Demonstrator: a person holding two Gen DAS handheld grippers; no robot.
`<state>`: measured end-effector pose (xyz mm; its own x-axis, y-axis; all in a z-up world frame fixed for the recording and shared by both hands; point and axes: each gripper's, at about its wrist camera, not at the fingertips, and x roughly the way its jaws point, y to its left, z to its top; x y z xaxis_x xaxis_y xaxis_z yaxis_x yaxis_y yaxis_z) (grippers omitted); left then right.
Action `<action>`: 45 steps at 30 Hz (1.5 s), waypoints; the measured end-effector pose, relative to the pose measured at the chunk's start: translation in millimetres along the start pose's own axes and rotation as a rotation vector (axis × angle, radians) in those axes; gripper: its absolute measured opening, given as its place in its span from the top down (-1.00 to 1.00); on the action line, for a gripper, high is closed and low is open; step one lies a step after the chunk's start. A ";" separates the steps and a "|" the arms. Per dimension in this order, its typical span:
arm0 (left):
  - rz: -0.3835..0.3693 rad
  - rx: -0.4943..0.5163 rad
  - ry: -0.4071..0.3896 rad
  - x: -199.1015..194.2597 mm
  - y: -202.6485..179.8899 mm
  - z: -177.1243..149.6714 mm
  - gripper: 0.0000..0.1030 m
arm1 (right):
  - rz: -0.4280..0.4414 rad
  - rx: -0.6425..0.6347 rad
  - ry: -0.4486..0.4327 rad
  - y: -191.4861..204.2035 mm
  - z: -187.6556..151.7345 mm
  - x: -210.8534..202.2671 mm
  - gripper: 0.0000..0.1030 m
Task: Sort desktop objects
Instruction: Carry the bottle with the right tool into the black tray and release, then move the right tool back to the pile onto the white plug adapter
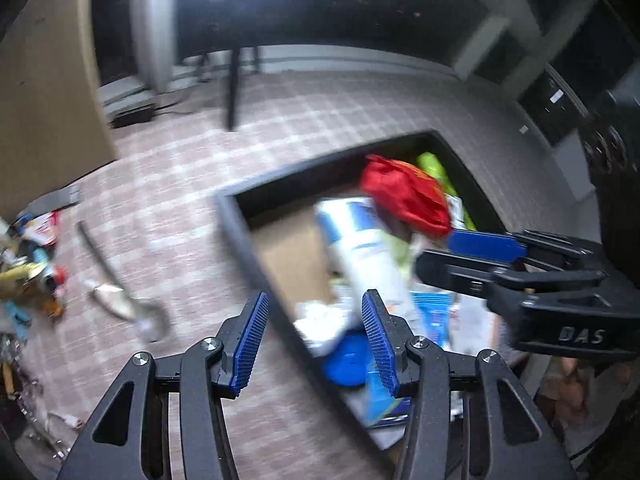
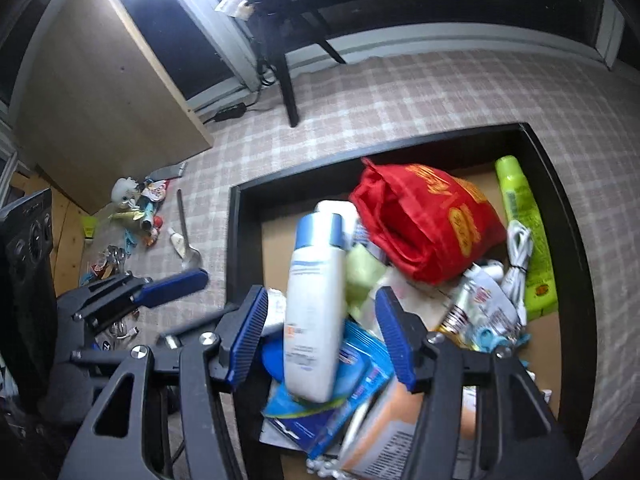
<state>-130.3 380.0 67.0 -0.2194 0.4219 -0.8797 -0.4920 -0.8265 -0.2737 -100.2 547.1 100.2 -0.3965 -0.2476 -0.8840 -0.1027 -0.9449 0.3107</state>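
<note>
My right gripper [image 2: 320, 316] is open above a black box [image 2: 234, 240] full of items on a plaid cloth. A white bottle with a blue cap [image 2: 316, 300] stands blurred between its pads, with a gap on each side. Behind the bottle lie a red bag [image 2: 428, 224], a green spray can [image 2: 524, 232] and a coiled white cable [image 2: 518, 256]. My left gripper [image 1: 316, 340] is open and holds nothing; it hangs over the box's left wall [image 1: 248, 240]. In the left wrist view the bottle [image 1: 368, 248] and the red bag [image 1: 404, 196] lie ahead.
Left of the box on the cloth lie a spoon [image 2: 186, 236] and a heap of small things [image 2: 136, 208]. Blue packets [image 2: 356, 368] and a beige carton [image 2: 392, 428] fill the box's near end. A dark chair leg [image 2: 288, 88] and a wooden panel [image 2: 100, 100] stand behind.
</note>
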 end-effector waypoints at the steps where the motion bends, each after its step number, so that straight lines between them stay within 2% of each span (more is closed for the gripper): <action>1: 0.011 -0.016 -0.005 -2.2 8.8 0.2 0.10 | 0.002 -0.012 0.000 5.5 2.2 1.3 -0.07; 14: 0.174 -0.235 -0.059 -58.7 156.8 -9.5 0.06 | 0.041 -0.179 0.018 104.6 43.9 38.3 -0.07; 16: 0.203 -0.268 -0.057 -69.1 185.7 -9.8 -0.04 | 0.055 -0.203 0.025 122.0 51.3 46.6 -0.07; 18: 0.236 -0.291 -0.052 -76.3 209.2 -9.9 -0.36 | 0.054 -0.231 0.029 140.9 59.7 55.9 -0.07; 25: 0.288 -0.366 -0.076 -87.5 289.1 -5.3 -0.38 | 0.095 -0.268 0.045 199.5 88.0 91.1 -0.07; 30: 0.287 -0.338 -0.103 -80.5 321.1 2.4 -0.38 | 0.156 -0.280 -0.005 246.8 109.3 119.4 -0.07; 36: 0.262 -0.253 -0.070 -56.7 337.7 5.4 -0.39 | 0.173 -0.268 0.028 298.2 125.6 165.6 -0.07; 39: 0.236 -0.218 -0.078 -49.1 344.1 5.3 -0.43 | 0.188 -0.262 0.045 320.0 131.6 190.0 -0.07; 45: 0.229 -0.237 -0.085 -35.7 366.2 3.0 -0.46 | 0.204 -0.231 0.107 348.7 135.5 231.4 -0.08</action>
<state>-305.1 63.4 -0.6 -0.3759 0.2369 -0.8959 -0.2144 -0.9628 -0.1646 -351.4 189.3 51.3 -0.2886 -0.4460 -0.8472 0.1839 -0.8942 0.4081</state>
